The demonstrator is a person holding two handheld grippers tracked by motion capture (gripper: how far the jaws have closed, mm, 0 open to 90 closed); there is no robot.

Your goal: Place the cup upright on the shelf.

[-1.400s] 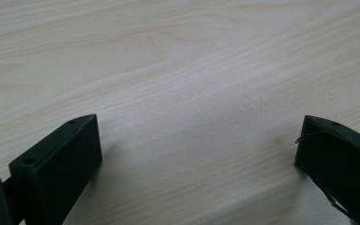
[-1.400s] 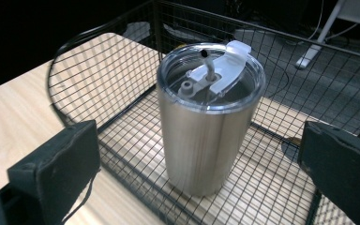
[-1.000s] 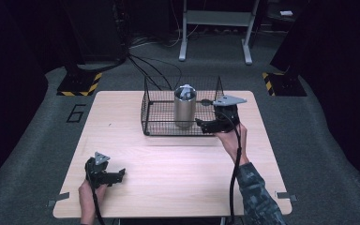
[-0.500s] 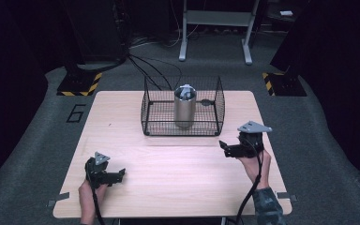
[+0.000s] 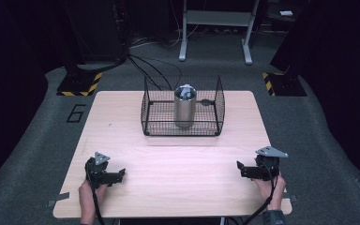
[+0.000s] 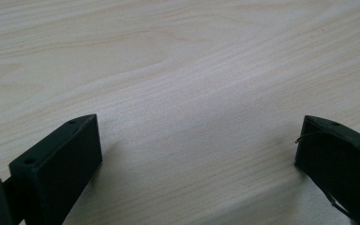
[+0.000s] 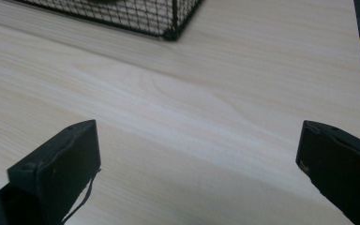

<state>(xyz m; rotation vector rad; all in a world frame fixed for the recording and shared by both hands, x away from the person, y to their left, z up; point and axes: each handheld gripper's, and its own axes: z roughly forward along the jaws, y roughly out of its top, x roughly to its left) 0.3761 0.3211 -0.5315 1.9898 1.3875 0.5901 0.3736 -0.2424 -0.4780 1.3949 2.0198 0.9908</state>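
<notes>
Your left hand-held gripper point(image 5: 117, 175) rested low at the near left of the bench point(image 5: 178, 187), its jaws spread wide over bare wood and pointing right. The metal cylinder point(image 5: 184, 108) stood upright inside the wire basket point(image 5: 152, 123) at the far middle, well apart from both. Your right hand-held gripper point(image 5: 240, 168) sat near the right edge, jaws likewise wide apart and empty, pointing left.

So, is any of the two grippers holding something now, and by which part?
Nothing is held. The left gripper and the right gripper both have jaws wide open over the bare table.
</notes>
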